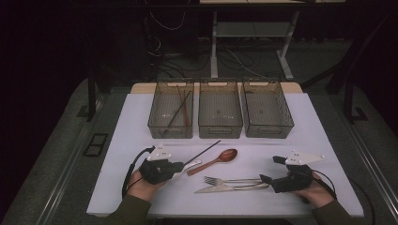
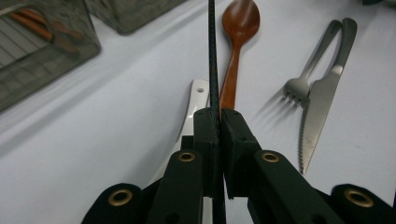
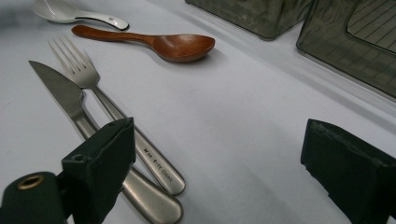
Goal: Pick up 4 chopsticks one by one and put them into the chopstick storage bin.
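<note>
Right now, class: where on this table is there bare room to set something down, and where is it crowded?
Free: the left strip beside the left bin, the right strip beside the right bin, and the patch between spoon and right gripper. Crowded: the middle front, with chopstick, fork and knife.

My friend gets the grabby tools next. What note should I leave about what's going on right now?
Left tongs: shut on a thin black chopstick, held above the white table.
Right tongs: open, holding nothing, beside the handles of the steel fork and steel knife.
Also on the table: brown wooden spoon and white ceramic spoon.
Three clear grey bins at the back: the left bin already has chopsticks in it; the middle bin and right bin look empty.
Left to do, probably: drop this chopstick in the left bin, then sort the spoons, fork and knife.
</note>
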Available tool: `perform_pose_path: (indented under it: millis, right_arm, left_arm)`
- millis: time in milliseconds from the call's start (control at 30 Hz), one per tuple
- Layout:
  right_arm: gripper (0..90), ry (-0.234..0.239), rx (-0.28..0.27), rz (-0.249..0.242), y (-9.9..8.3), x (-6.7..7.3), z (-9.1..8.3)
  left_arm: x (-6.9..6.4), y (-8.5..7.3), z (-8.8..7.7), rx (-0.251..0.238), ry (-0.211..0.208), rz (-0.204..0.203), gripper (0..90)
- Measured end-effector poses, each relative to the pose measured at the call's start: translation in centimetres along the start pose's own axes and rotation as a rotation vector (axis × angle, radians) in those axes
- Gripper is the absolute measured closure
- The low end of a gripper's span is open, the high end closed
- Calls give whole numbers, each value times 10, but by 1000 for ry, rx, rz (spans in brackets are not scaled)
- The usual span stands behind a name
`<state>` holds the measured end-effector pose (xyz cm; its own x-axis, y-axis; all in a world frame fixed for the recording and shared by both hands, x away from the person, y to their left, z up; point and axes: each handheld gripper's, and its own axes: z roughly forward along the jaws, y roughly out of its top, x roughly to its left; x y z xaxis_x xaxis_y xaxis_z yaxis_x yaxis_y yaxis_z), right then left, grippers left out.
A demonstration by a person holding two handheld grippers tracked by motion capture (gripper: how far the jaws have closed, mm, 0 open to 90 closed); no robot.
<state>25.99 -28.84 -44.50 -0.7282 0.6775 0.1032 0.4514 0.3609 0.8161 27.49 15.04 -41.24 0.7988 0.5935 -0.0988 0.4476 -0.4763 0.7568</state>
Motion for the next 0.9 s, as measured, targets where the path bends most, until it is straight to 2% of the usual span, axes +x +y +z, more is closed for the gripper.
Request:
perform_pose_path:
  millis: [333,600,900]
  right_arm:
    - [101,1,2,-1,0,0,0]
    - [101,5,-2,2,0,0,0]
    - [101,8,-23,23,1,0,1]
  left_arm:
    - [13,8,-13,-46,16,-14,843]
    - [25,15,-14,-74,6,-33,843]
    - [37,26,-17,-83,1,-53,843]
